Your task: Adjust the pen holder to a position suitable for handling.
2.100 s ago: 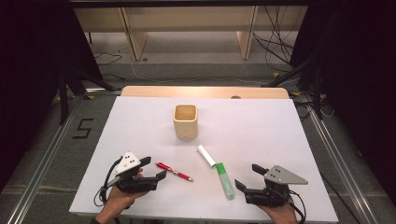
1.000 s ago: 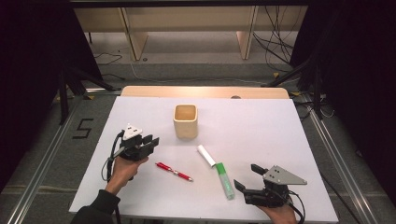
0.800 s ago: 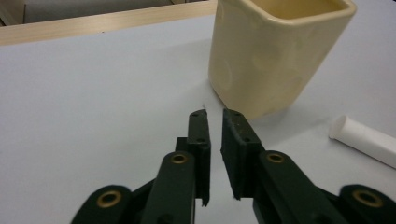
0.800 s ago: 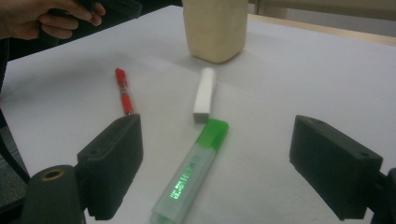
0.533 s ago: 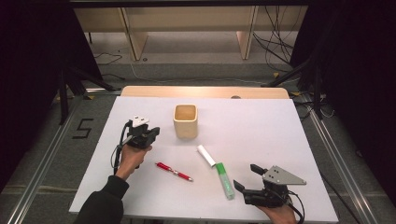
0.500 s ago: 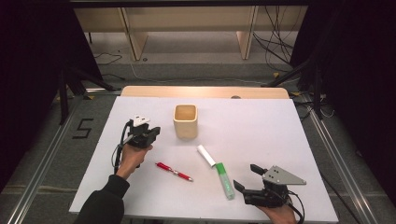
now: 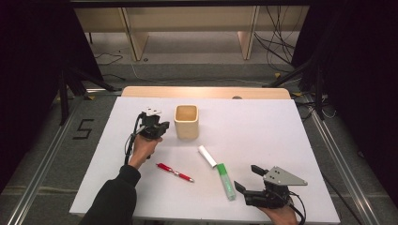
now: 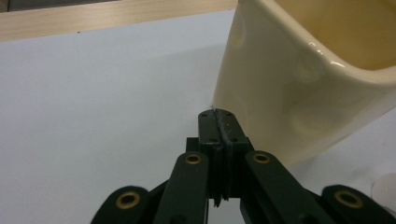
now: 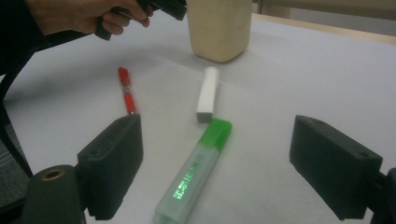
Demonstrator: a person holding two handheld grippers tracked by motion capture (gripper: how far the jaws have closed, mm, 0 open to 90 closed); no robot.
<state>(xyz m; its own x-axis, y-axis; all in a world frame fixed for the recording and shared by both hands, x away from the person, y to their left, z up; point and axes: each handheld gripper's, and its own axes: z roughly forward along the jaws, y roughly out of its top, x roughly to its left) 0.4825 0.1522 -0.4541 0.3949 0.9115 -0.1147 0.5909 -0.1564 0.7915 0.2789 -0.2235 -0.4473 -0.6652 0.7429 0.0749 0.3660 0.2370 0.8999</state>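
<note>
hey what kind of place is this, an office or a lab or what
Most likely a lab set up for recording handling tasks: a white table on a metal frame, loose cables on the floor behind, dark curtains at both sides, and a taped number 5 on the floor.

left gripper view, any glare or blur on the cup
Left gripper view: the cup shows small bright glints along its rim and looks soft at close range, while the shut jaws look sharper. High view: the cup is evenly lit, without glare.
</note>
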